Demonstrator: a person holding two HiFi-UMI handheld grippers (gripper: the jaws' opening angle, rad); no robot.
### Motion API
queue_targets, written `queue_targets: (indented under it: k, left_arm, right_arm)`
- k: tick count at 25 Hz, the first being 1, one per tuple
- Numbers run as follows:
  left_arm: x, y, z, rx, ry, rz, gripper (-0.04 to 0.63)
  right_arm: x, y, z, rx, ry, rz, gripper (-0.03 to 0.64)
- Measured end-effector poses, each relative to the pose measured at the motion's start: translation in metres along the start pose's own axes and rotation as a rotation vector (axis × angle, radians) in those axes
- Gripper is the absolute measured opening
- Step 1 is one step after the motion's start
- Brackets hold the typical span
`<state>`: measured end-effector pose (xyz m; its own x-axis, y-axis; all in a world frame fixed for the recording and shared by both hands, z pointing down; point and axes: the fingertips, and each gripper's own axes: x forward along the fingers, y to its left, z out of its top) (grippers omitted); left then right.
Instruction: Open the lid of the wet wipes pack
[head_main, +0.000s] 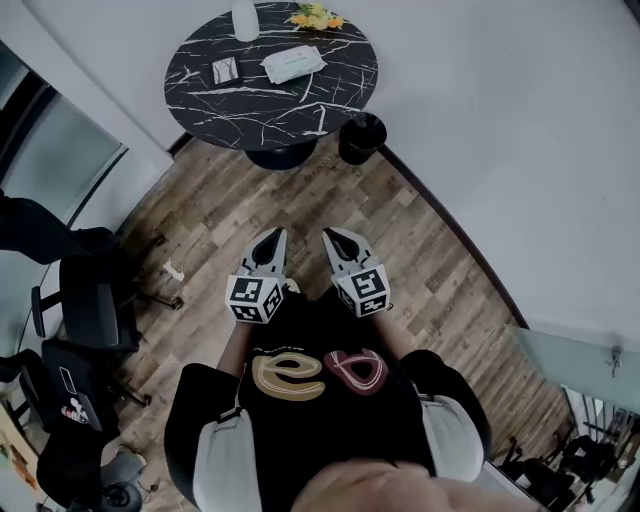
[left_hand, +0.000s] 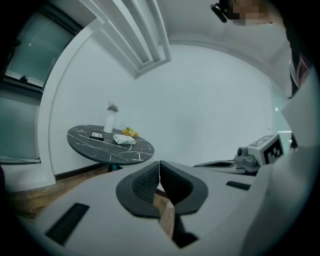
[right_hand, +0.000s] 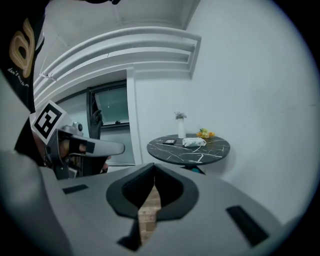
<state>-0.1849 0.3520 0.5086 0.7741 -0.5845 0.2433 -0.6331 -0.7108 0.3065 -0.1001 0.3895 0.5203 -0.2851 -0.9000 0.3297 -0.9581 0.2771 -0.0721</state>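
Note:
The white wet wipes pack (head_main: 293, 63) lies on a round black marble table (head_main: 300, 105) across the room, also seen small in the left gripper view as the pack (left_hand: 124, 139) and in the right gripper view as the pack (right_hand: 193, 142). My left gripper (head_main: 270, 240) and right gripper (head_main: 334, 238) are held side by side in front of my chest, well short of the table. Both point toward it. Both are shut with nothing between their jaws.
On the table (left_hand: 135, 150) stand a white vase (head_main: 245, 20), yellow flowers (head_main: 316, 16) and a small dark flat object (head_main: 226, 70). A black bin (head_main: 362, 137) sits on the wooden floor beside the table's foot. Office chairs (head_main: 88, 300) crowd the left side. White walls curve behind the table.

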Motion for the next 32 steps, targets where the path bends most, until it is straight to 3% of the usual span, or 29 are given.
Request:
queue_targets:
  k: [14, 22, 32]
  left_arm:
    - [0.027, 0.016, 0.003, 0.013, 0.029, -0.050, 0.017]
    - [0.069, 0.033, 0.012, 0.016, 0.031, 0.010, 0.017]
    - [0.140, 0.050, 0.030, -0.005, 0.034, 0.115, 0.017]
  right_arm:
    - [0.020, -0.014, -0.003, 0.036, 0.023, -0.073, 0.012]
    - [0.054, -0.055, 0.006, 0.048, 0.029, -0.015, 0.012]
    - [0.107, -0.114, 0.025, -0.006, 0.075, 0.119, 0.012]
